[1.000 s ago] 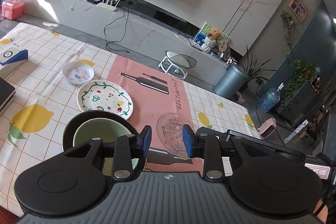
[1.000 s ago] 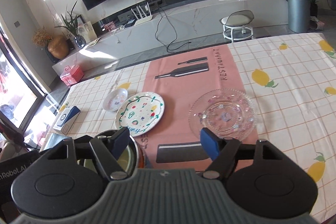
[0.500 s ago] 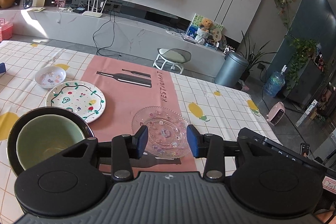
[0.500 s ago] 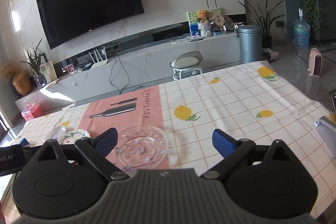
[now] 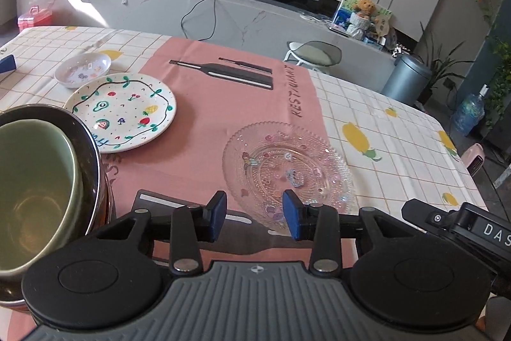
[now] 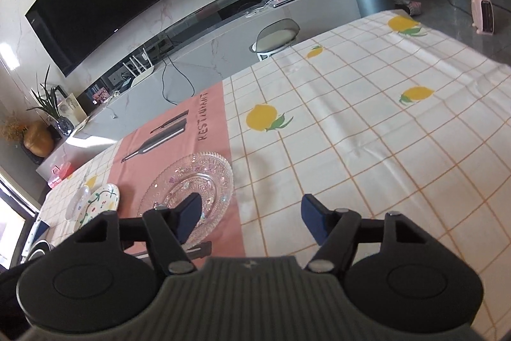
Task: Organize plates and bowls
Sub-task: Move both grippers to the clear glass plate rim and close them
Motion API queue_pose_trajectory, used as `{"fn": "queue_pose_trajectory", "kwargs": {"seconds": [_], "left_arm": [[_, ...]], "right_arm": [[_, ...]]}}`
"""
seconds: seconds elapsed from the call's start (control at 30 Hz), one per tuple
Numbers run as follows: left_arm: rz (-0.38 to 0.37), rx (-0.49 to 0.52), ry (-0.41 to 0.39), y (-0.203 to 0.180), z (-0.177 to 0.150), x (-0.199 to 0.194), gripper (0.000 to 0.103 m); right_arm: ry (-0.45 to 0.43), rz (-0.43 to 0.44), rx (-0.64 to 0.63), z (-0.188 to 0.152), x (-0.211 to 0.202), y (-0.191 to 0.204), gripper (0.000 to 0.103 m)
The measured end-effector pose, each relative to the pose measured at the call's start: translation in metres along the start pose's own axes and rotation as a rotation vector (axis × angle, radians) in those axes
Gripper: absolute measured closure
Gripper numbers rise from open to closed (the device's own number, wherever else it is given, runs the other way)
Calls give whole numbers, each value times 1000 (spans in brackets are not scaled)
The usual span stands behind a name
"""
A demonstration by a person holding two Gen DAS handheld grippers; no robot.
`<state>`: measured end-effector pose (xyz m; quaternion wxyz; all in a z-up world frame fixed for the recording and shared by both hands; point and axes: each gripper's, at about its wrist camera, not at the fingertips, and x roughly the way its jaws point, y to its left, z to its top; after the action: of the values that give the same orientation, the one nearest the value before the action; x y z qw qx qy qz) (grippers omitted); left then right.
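Fig. — Both wrist views, near to far.

Near: my left gripper (image 5: 254, 214), blue-padded fingers spread w/ a moderate gap, pinching nothing; it hovers just above the near rim of the glass plate (image 5: 289, 166). My right gripper (image 6: 250, 218), fingers spread wider, also empty; its left pad overlaps the same plate in view, contact can't be told.

At my near left: green bowl (image 5: 32, 197), matte glazed ceramic, thick rounded lip, nested inside a dark bowl (image 5: 91, 155) w/ a glossy rim, poss. metal. Judged: this nesting is the only part of the task that looks done.

Mid: glass plate lies flat on the pink cloth runner (image 5: 204, 123). Clear pressed glass, beaded/serrated edge, concentric texture, small pastel motifs. Likely slick and hard to pinch flat, so an edge grip seems called for.

Further left: painted plate (image 5: 124, 109), white glazed ceramic, shallow, wavy dark line plus fruit motifs, just beside the dark bowl. Behind it, touching or nearly so: small dish (image 5: 83, 71), white, shallow, tiny printed figures.

Far: surface (image 6: 367, 123) covered by a soft checked cloth w/ lemon print, lightly creased.

Status (judged): early. Three flat pieces lie separate, not yet stacked; bowls grouped. Left to do: gather the plates into one pile, prob. starting w/ the glass one nearest both grippers.
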<state>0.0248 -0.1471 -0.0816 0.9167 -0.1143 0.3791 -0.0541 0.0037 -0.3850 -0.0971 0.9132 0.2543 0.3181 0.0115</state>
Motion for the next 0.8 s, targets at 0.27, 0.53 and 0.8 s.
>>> {"fn": "queue_pose_trajectory", "kwargs": {"seconds": [0.27, 0.53, 0.8], "left_arm": [[30, -44, -45, 8, 10, 26, 60], [72, -32, -43, 7, 9, 48, 60], [63, -18, -52, 5, 8, 58, 69]], "right_arm": [[58, 87, 17, 15, 51, 0, 66], [94, 115, 7, 21, 86, 0, 67], [104, 157, 27, 19, 102, -1, 67]]}}
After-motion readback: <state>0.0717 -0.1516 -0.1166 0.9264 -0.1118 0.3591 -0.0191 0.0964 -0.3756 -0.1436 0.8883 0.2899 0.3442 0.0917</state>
